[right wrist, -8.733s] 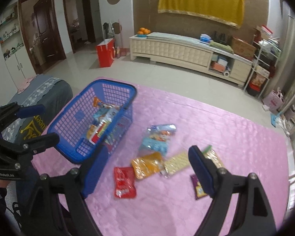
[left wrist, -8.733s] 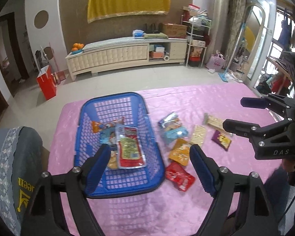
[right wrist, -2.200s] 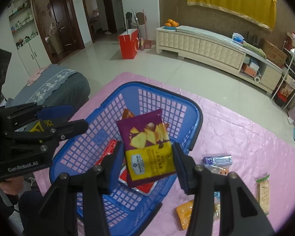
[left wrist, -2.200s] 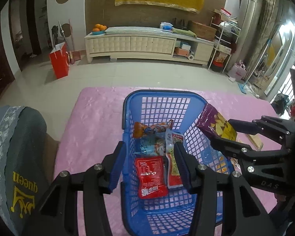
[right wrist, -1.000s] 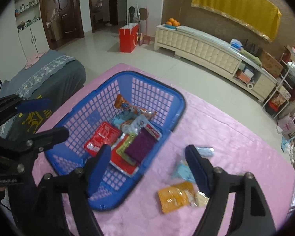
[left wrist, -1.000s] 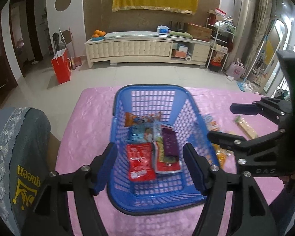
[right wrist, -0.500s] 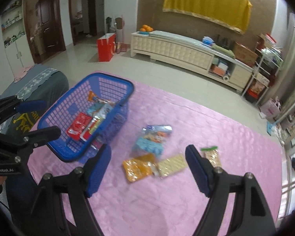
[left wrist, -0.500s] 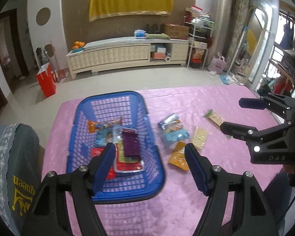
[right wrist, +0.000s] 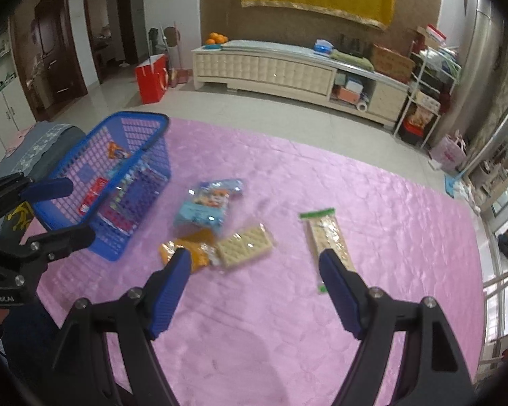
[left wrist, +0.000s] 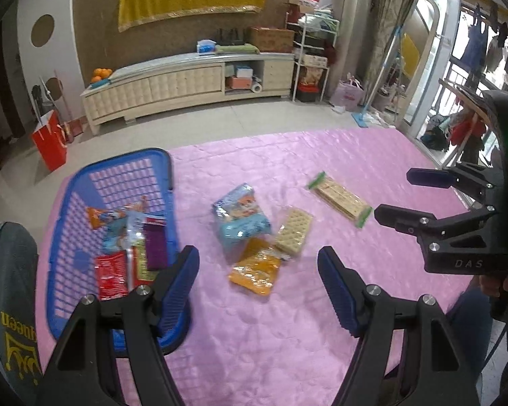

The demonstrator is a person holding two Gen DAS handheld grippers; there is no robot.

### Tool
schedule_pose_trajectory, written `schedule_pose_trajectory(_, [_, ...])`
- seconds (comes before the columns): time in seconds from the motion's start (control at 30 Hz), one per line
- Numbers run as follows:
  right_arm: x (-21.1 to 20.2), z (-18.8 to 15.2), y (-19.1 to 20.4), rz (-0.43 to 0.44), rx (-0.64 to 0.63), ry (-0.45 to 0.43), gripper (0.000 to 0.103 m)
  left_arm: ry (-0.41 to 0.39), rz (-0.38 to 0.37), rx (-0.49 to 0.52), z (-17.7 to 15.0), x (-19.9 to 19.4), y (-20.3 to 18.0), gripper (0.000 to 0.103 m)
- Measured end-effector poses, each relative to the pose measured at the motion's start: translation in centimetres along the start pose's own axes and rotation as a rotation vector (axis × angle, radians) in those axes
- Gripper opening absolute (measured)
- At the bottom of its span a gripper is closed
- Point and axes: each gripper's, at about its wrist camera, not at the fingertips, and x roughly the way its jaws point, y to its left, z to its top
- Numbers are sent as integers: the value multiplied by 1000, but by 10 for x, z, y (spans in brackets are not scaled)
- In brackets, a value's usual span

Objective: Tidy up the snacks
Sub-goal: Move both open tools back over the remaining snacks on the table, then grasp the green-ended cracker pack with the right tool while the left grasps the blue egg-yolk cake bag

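A pink quilted cloth (left wrist: pixel 288 321) covers the table and carries everything else; at its left end stands the blue basket (left wrist: pixel 67 223), already holding several packets, among them a red packet (left wrist: pixel 110 274) and a purple packet (left wrist: pixel 155 245), with an orange-and-blue wrapper near the far wall. Both tools stand wide and empty over the cloth: the left gripper (left wrist: pixel 257 267) hangs above the orange packet, its left finger crossing the basket's near corner; the right gripper (right wrist: pixel 254 270) hangs over bare cloth, its right finger overlapping the near end of the long cracker pack. Four snacks lie outside the basket, to its right; the light blue bag (right wrist: pixel 206 206) is largest and nearest the basket; the long cracker pack (right wrist: pixel 326 237) with green ends lies well apart on the right; the orange packet (left wrist: pixel 257 269) sits just below the blue bag; the square cracker packet (right wrist: pixel 245 245) touches the orange one.
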Motion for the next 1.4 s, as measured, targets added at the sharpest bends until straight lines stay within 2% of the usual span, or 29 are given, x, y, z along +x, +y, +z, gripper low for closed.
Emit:
schedule_pose_trajectory(0.13, [13, -9, -23, -29, 16, 9, 81, 12, -7, 1, 3, 17, -13, 71])
schedule_pose_trajectory(0.33, [40, -15, -53, -18, 46, 34, 85, 19, -4, -29, 7, 43, -24, 71])
schedule_pose_trajectory(0.43, [56, -15, -66, -42, 46, 41, 86, 0, 24, -68, 10, 58, -24, 71])
schedule_pose_trajectory(0.57, [83, -14, -82, -1, 77, 77, 87, 19, 49, -97, 11, 82, -23, 71])
schedule_pose_trajectory(0.73, [116, -12, -87, -33, 24, 120, 87, 25, 94, -130, 15, 108, -15, 71])
schedule_pose_trajectory(0.8, [127, -12, -89, -36, 14, 132, 87, 42, 77, -147, 18, 122, -9, 71])
schedule_pose_trajectory(0.9, [140, -13, -94, -22, 8, 106, 87, 77, 71, -186, 22, 142, -1, 71])
schedule_pose_trajectory(1.0, [148, -16, -97, -64, -24, 90, 87, 102, 73, -205, 23, 159, 5, 71])
schedule_pose_trajectory(1.07, [151, -14, -99, -79, -32, 89, 87, 104, 81, -198, 23, 169, 7, 71])
schedule_pose_trajectory(1.13, [153, -12, -101, -56, -35, 87, 87, 115, 99, -195, 24, 180, 9, 71])
schedule_pose_trajectory(1.3, [166, -16, -103, -31, -10, 111, 87, 161, 86, -188, 27, 205, 15, 70])
schedule_pose_trajectory(1.4, [175, -19, -106, -18, 25, 137, 87, 142, 120, -151, 31, 211, 14, 70])
